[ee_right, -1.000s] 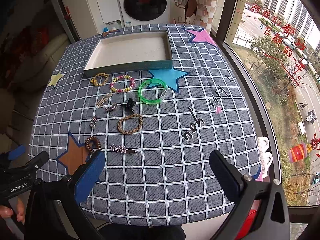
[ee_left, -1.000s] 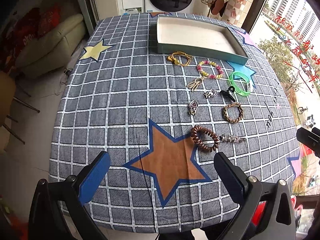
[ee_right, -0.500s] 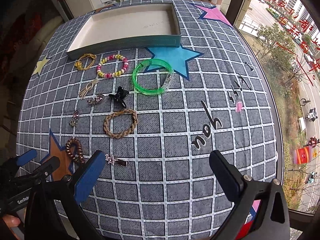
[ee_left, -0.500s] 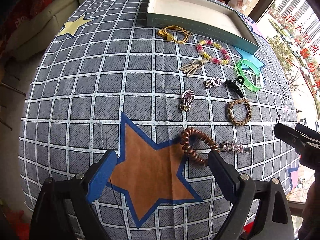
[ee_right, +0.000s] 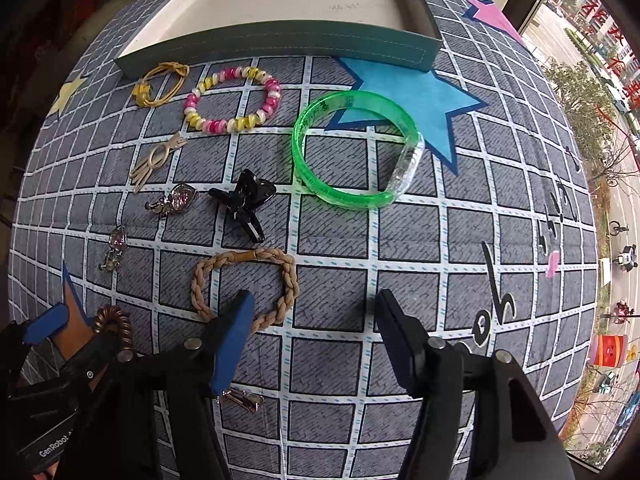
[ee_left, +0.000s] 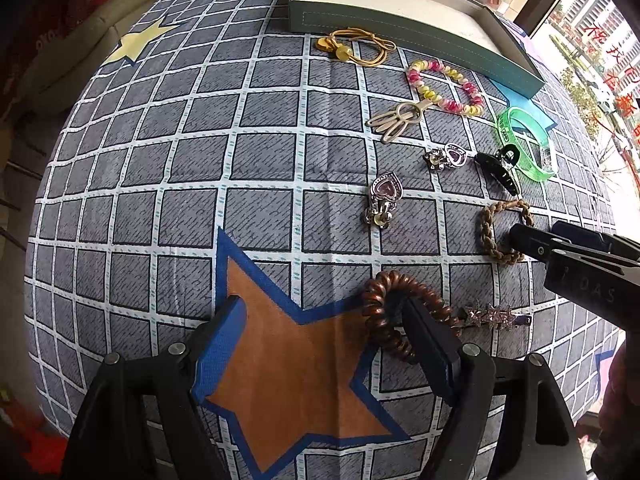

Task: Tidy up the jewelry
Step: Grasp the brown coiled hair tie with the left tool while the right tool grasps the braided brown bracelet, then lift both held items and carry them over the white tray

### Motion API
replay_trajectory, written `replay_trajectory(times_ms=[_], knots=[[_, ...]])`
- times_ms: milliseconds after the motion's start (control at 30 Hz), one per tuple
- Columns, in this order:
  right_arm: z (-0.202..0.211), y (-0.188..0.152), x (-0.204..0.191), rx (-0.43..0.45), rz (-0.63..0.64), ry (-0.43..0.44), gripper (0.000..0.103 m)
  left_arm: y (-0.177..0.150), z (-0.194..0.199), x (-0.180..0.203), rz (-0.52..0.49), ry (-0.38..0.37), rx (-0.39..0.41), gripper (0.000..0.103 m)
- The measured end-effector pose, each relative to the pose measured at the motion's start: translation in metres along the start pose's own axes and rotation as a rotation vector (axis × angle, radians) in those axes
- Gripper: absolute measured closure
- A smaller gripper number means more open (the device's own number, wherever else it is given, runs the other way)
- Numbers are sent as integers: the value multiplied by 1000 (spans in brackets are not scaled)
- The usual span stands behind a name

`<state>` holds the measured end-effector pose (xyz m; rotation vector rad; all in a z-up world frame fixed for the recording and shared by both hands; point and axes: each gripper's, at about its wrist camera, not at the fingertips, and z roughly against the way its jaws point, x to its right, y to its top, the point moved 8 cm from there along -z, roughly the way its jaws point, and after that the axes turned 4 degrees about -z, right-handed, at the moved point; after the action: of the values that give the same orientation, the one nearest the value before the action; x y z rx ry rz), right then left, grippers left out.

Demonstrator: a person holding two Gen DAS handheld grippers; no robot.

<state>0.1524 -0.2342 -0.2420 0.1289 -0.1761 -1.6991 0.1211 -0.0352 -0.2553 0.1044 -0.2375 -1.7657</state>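
My left gripper [ee_left: 324, 344] points down at the tablecloth with its jaws closing. Its right finger [ee_left: 428, 348] stands inside the brown spiral hair tie [ee_left: 384, 300], so the coil's left side lies between the pads, untouched by the blue left pad. My right gripper [ee_right: 316, 332] is also low and closing. Its left finger [ee_right: 234, 336] covers the lower edge of the tan braided bracelet [ee_right: 244, 280], and the braid's right side lies between the fingers, not pinched. The shallow teal box [ee_right: 280, 46] stands empty at the far edge.
Between box and grippers lie a yellow cord tie [ee_right: 160, 84], a pink-and-yellow bead bracelet [ee_right: 232, 100], a green bangle [ee_right: 356, 152], a black claw clip [ee_right: 244, 200], two heart brooches [ee_left: 384, 196] and a beige clip [ee_left: 396, 120]. A star hair clip [ee_left: 496, 318] lies right of the coil.
Both grippers have sunk toward the table and their jaws have narrowed. The left one now straddles the coil's edge; the right one has shifted left onto the braided bracelet.
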Motion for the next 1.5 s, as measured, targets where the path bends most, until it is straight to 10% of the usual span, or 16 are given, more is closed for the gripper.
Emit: replay_trajectory(times_ms=[200,333,467,933,1267,1300,1400,1500], knots=[[-1,-2,-9,23,42,-5,39,2,0,14,-62,50,15,33],[-1,-5,-16,26,63,7,52,7,7,33,-127,39,30,77],[1,-2,-19,22,69,24,93,16,8,39,-113,-23,21,77],[29,45,-16,56,-31,195,95,46,40,11,-39,-140,89,78],[52,56,3,77,-53,247,95,36,46,-7,-9,-93,53,78],[50,56,2,70,-58,252,95,31,42,-8,9,-90,36,77],[48,47,7,52,-68,270,95,19,33,-11,45,-58,3,11],[47,42,4,43,-68,281,95,18,36,-13,31,-2,42,3]])
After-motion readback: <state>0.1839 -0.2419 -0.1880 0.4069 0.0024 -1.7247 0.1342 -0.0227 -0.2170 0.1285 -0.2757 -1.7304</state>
